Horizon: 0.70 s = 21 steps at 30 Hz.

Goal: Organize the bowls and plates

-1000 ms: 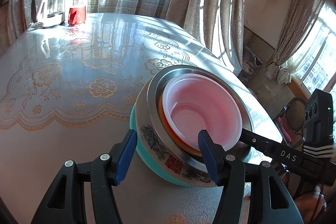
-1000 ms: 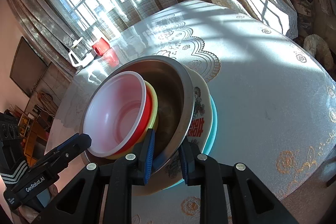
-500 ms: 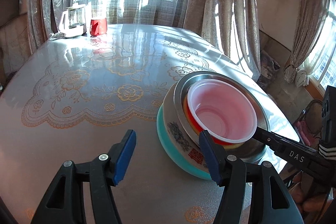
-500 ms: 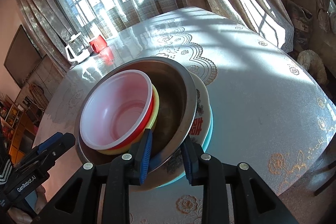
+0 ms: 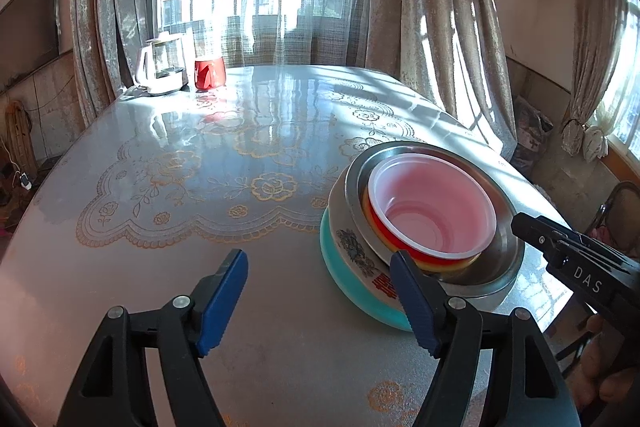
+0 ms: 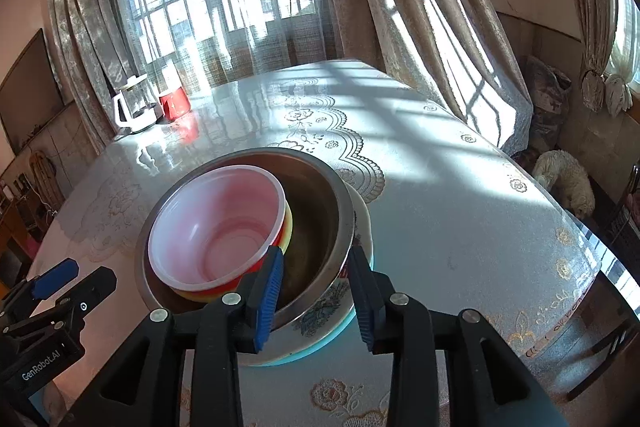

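Note:
A stack of dishes stands on the table: a white plastic bowl (image 5: 430,215) (image 6: 218,225) nested in red and yellow bowls, inside a steel bowl (image 5: 496,269) (image 6: 320,223), on a floral plate (image 5: 352,247) (image 6: 324,311), on a teal plate (image 5: 340,271). My left gripper (image 5: 320,297) is open and empty, just left of the stack and above the table. My right gripper (image 6: 316,301) is open, its jaws standing either side of the steel bowl's near rim without clamping it.
A white kettle (image 5: 162,69) and a red cup (image 5: 209,73) stand at the table's far end by the window. The lace-patterned tablecloth (image 5: 200,179) covers the table. A white dog (image 6: 568,183) and a chair are past the table's right edge.
My left gripper has drawn back and up from the stack. My right gripper has opened wider around the steel bowl's rim and pulled back slightly.

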### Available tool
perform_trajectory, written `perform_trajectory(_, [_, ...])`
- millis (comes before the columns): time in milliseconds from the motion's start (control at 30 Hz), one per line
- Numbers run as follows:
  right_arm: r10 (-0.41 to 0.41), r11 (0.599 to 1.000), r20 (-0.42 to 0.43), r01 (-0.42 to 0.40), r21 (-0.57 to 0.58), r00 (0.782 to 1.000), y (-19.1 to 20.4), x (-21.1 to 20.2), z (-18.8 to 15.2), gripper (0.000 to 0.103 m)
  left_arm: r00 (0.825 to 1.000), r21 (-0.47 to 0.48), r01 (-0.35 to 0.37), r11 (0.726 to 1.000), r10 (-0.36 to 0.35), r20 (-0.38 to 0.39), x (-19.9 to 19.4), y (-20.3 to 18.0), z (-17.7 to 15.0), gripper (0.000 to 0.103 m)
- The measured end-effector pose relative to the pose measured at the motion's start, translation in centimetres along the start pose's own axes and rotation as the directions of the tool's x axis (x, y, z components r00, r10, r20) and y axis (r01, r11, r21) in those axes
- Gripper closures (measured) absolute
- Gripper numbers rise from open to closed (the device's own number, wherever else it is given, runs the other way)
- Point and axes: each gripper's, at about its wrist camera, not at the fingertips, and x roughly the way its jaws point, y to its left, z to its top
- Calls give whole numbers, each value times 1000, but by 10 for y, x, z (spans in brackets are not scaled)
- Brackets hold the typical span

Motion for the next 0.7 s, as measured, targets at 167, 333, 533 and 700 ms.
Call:
perform_trajectory(167, [15,1000,11,-15,-20,1000,9,-3,-1,68,1000,2,-4,1000,4,22,-8,-3,-2,23])
perform_trajectory(333, [30,999,6,-29,-41,1000,17,-3,-6,67,1000,0,2,1000,-2,29,-13,-4,-2,22])
perform_trajectory(533, [30,998,10,-29,-47,999,18,-4,-7,67,999,2,1,1000,-1,36,-15,-4,-1,22])
perform_trajectory(700, [32,998,7,-32,-45,999,17,-3,-7,67,999,6,-1,1000,1,39,-18,-5,-2,22])
